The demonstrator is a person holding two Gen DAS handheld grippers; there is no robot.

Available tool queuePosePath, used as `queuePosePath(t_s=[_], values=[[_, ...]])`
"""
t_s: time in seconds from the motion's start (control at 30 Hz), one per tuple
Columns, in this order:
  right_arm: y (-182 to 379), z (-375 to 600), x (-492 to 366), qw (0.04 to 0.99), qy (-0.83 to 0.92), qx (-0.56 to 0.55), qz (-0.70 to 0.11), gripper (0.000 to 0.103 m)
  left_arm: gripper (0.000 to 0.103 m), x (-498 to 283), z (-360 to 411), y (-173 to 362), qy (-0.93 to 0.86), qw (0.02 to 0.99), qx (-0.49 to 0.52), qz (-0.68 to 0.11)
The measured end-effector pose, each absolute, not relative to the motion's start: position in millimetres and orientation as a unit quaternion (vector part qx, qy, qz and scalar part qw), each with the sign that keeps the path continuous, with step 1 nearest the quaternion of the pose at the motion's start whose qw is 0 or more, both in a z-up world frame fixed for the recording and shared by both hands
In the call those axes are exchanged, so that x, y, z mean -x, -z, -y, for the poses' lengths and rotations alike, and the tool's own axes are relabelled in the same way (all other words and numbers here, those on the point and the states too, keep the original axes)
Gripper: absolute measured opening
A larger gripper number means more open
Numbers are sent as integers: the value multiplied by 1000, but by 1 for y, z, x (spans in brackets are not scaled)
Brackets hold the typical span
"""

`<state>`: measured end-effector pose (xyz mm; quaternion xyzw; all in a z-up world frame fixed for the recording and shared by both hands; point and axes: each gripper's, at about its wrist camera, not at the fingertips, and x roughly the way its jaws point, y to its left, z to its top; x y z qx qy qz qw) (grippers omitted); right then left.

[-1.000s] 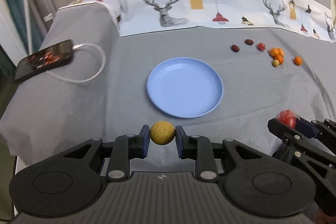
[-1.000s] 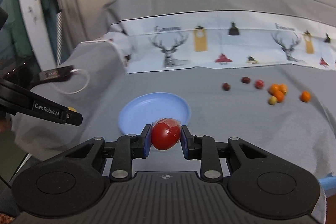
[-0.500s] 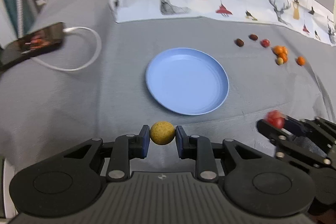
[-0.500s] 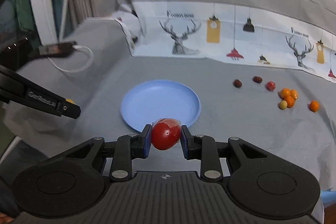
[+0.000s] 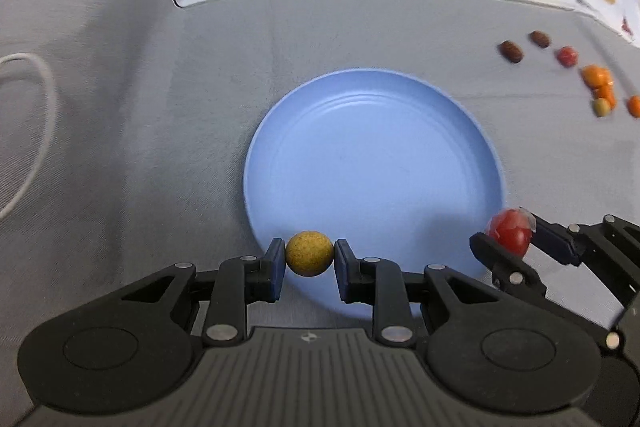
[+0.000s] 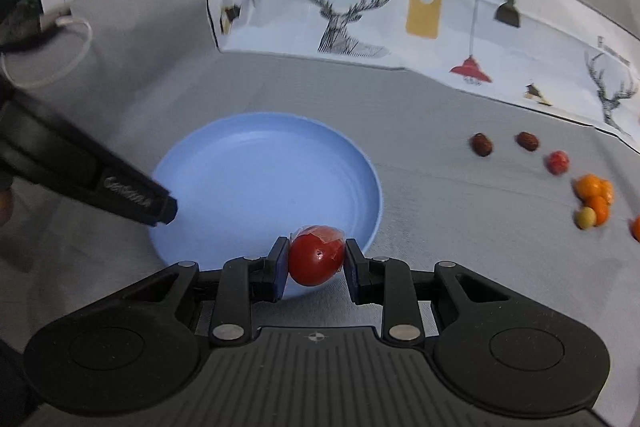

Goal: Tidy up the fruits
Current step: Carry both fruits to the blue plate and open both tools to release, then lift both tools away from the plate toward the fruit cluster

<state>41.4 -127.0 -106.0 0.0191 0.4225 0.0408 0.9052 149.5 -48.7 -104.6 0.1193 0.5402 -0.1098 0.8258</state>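
Your work surface is a counter [image 5: 120, 131] under grey cloth, with a printed deer-pattern cloth [image 6: 400, 11] along the far side. At centre sits a blue plate [image 5: 372, 155], nothing on it.

Your left hand-held gripper [image 5: 309, 259] is clamped on a yellow ball-shaped fruit [image 5: 309, 259], held over the plate's near rim. Your right hand-held gripper [image 6: 316, 261] is clamped on a red tomato [image 6: 316, 261] with a scrap of clear film on top, also at the near rim, on the right side. Both fruits are off the plate surface.

Loose fruit [image 6: 592, 199] lies well apart on the right: two brown pieces, one red, several orange, one yellowish.

Judgement: the step in hand is delivery to the plate. The next move calls for you to lower each fruit further inside the rim before parting the fingers; both are round and likely to roll.

Writing: the printed cloth reads roughly "Fashion home"; the left gripper's side carries a blurred brand mark, not legible.
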Motion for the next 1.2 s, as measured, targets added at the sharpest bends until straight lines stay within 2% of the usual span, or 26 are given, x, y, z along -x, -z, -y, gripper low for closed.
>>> queuePosePath(t_s=[0.03, 0.07, 0.1, 0.17, 0.2, 0.23, 0.27, 0.4, 0.67, 0.87, 1.2], values=[[111, 127, -47, 903, -41, -15, -427, 30, 29, -154, 50, 109, 110, 825, -121, -541], [115, 126, -51, 903, -40, -12, -429, 30, 34, -159, 52, 112, 112, 826, -123, -539], [119, 127, -55, 901, -41, -9, -431, 31, 45, -163, 53, 114, 114, 826, -126, -537], [121, 127, -63, 899, -40, -4, -436, 39, 96, -166, 54, 108, 128, 831, -124, -528], [118, 128, -64, 900, -34, -3, -434, 60, 103, -164, 53, 101, 127, 838, -120, -517], [114, 131, -63, 903, -25, -6, -429, 81, 103, -159, 50, 92, 126, 851, -112, -498], [109, 135, -61, 904, -18, -10, -426, 86, 103, -153, 46, 83, 131, 859, -107, -484], [83, 145, -35, 905, -24, -34, -424, 98, 103, -122, 28, 58, 126, 868, -110, -468], [22, 131, 60, 931, -3, -60, -360, 102, 103, -25, -17, 19, 85, 880, -95, -458], [-20, 111, 102, 960, -27, -12, -278, 102, 103, 18, -25, -9, 90, 897, -84, -425], [-55, 106, 134, 960, -28, -37, -275, 102, 103, 64, -35, -49, 74, 920, -63, -381]])
